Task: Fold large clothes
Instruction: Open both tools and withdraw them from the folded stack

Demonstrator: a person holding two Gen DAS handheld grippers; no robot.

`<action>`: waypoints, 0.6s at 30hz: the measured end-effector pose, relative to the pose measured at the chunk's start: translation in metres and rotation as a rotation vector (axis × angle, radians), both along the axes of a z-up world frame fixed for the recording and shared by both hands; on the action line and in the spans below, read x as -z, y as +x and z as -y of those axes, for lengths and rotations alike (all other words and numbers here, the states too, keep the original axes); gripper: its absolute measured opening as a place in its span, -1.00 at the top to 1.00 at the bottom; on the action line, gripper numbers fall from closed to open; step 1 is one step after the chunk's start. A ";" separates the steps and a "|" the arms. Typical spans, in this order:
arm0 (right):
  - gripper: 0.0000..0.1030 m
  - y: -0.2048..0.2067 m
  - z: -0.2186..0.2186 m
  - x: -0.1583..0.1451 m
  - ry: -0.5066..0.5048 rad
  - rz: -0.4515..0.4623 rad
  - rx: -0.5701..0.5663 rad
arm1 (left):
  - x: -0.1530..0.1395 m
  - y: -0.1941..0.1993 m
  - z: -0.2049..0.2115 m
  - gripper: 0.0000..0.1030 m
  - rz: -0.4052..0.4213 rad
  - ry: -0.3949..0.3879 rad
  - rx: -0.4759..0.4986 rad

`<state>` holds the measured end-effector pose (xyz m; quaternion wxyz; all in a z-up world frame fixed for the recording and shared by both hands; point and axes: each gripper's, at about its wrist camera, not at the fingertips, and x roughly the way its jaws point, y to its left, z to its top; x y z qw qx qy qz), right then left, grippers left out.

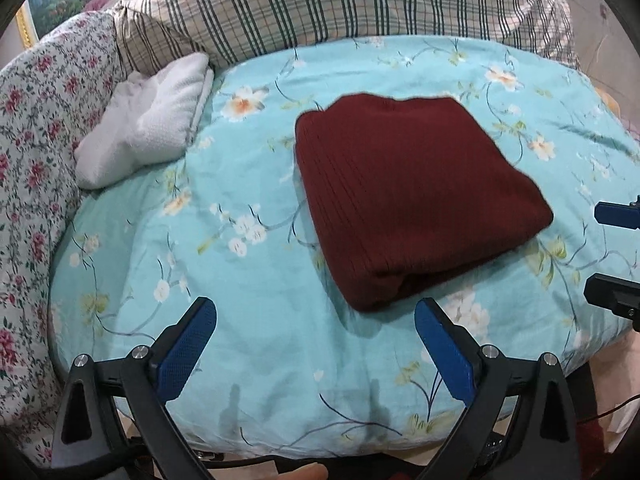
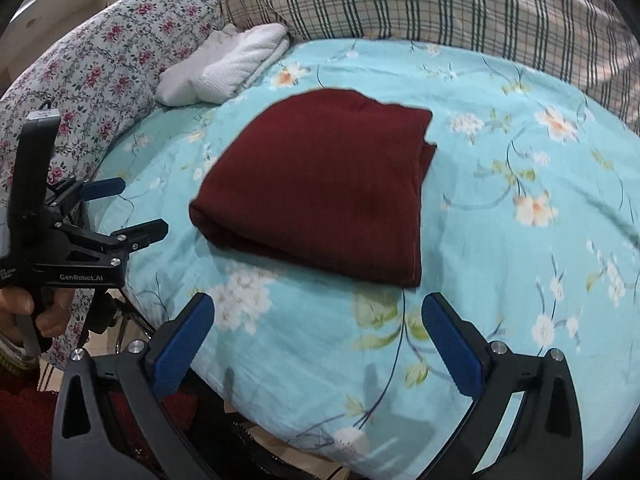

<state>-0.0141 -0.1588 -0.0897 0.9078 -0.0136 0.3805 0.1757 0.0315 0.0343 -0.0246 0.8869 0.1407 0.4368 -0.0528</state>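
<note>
My left tongs [image 1: 316, 344] and right tongs [image 2: 318, 342] gape wide, holding nothing, just short of the folded maroon garment [image 1: 412, 200] mid-bed; a careless fingertip could snag its near edge, undoing the fold.

The only text I can read is "GenRobot.AI", printed in pale letters on the black body of my left tool [image 2: 120, 208], seen from the right wrist camera. Smaller lines of print beside it are too blurred to read.
</note>
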 end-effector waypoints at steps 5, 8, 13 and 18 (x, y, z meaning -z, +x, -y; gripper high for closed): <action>-1.00 0.010 -0.001 -0.012 -0.002 0.019 -0.001 | -0.012 0.006 0.002 -0.94 0.022 -0.003 -0.004; -1.00 0.015 0.000 -0.013 0.020 0.018 -0.005 | -0.012 0.009 0.003 -0.94 0.022 -0.005 -0.006; -1.00 0.037 0.009 -0.005 0.107 -0.020 0.023 | -0.005 0.022 -0.001 -0.94 -0.009 -0.050 -0.017; -1.00 0.074 0.023 -0.001 0.170 -0.044 0.081 | -0.001 0.051 -0.015 -0.94 -0.049 -0.156 -0.052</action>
